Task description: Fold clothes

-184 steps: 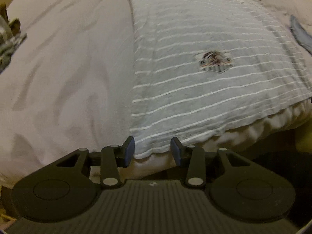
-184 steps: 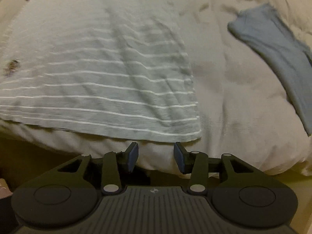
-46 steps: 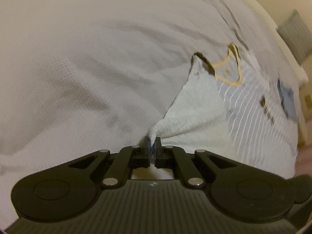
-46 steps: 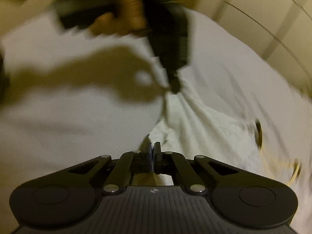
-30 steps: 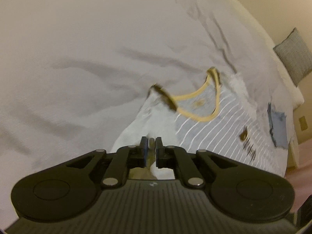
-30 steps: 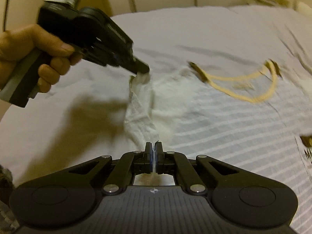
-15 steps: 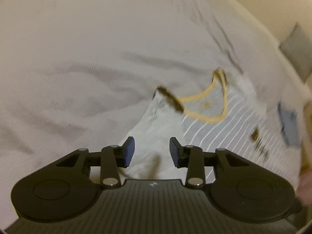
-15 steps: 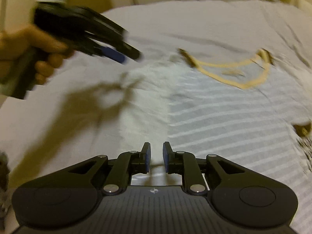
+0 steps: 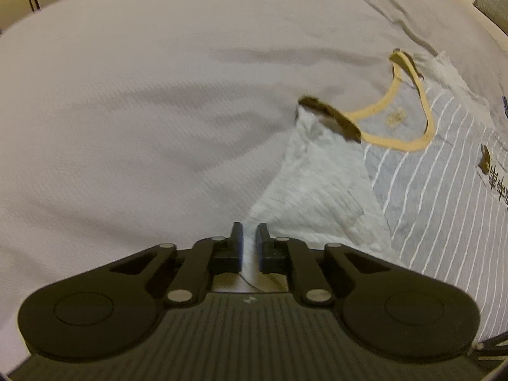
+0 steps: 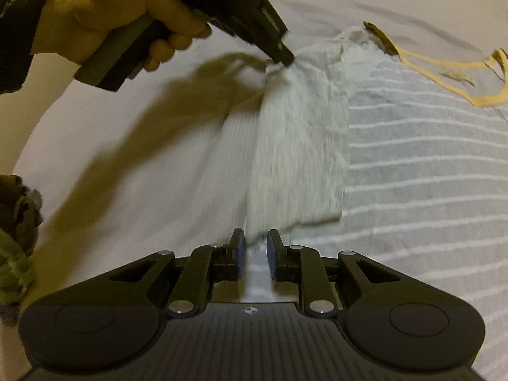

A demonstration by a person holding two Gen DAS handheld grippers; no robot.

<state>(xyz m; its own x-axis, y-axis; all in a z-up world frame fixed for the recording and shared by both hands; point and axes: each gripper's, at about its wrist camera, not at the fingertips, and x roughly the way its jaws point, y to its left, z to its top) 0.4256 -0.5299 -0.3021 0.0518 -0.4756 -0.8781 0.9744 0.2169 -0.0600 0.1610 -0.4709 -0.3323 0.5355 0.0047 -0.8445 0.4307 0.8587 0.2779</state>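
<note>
A grey shirt with white stripes (image 9: 428,190) and a yellow collar (image 9: 397,141) lies flat on the bed, with one side folded in so its pale inside (image 9: 317,184) faces up. My left gripper (image 9: 249,238) is at the outer edge of that fold, its fingers nearly together on the cloth. The right wrist view shows the left gripper's tip (image 10: 284,58) with the fold (image 10: 298,146) bunched at it. My right gripper (image 10: 255,244) sits at the fold's near edge, with a narrow gap between the fingers and the cloth edge running between them.
A white bedsheet (image 9: 143,111) covers the bed all around the shirt. A person's hand (image 10: 104,9) holds the left gripper's handle. A grey pillow (image 9: 495,3) lies at the far right. Mottled green cloth (image 10: 16,238) sits at the left edge.
Half a second ago both grippers stood open above the folded side. The left one has since shut on the fold's far edge, and the right one has come down onto the near edge.
</note>
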